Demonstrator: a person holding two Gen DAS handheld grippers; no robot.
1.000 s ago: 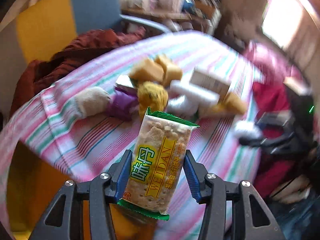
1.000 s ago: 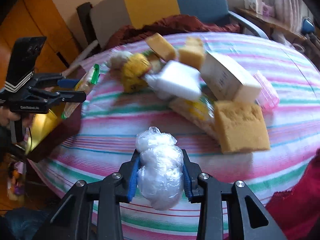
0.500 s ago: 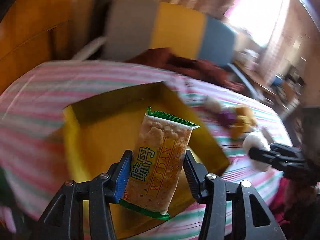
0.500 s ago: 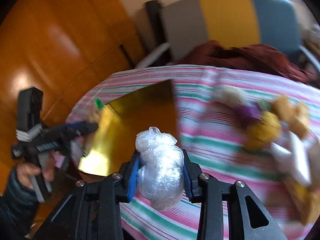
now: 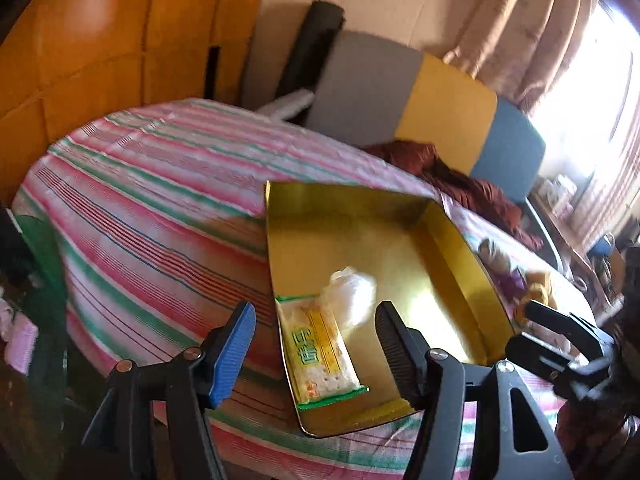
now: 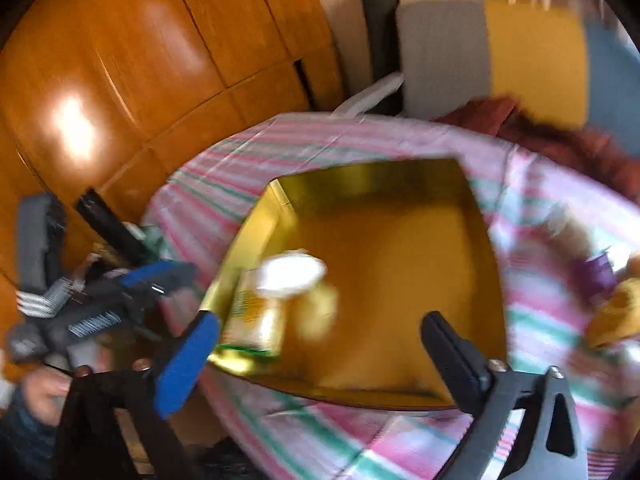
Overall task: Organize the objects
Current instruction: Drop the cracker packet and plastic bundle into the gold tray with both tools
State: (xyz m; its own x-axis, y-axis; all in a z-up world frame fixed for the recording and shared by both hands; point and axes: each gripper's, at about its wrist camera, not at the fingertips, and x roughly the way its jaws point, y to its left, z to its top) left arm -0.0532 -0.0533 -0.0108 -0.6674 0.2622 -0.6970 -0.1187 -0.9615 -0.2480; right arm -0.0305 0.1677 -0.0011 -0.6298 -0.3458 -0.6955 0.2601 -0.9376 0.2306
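A gold tray [image 5: 452, 248] [image 6: 400, 280] sits on the pink-and-green striped tablecloth [image 5: 160, 208]. Inside it, by the near left wall, a cracker packet [image 5: 320, 352] [image 6: 252, 320] lies flat. A clear plastic bag bundle [image 5: 352, 292] [image 6: 292, 274], blurred in the right wrist view, rests against its far end. My left gripper [image 5: 316, 350] hangs over the packet with its jaws opening and the pads clear of it. My right gripper [image 6: 320, 360] hovers over the tray's near edge, jaws opening wide, nothing between them. Each gripper shows in the other's view: right gripper [image 5: 560, 344], left gripper [image 6: 152, 276].
Right of the tray lies a pile of plush toys and sponges [image 5: 516, 280] [image 6: 616, 312]. Behind the table stand a grey, yellow and blue chair back [image 5: 440, 120] with a red-brown garment [image 5: 460, 176], and orange wooden cabinet doors [image 6: 120, 80]. The cloth drops off at the near edge.
Both grippers swung left from the pile to over the gold tray. Both opened: the cracker packet and the plastic bag bundle left the jaws and now lie in the tray.
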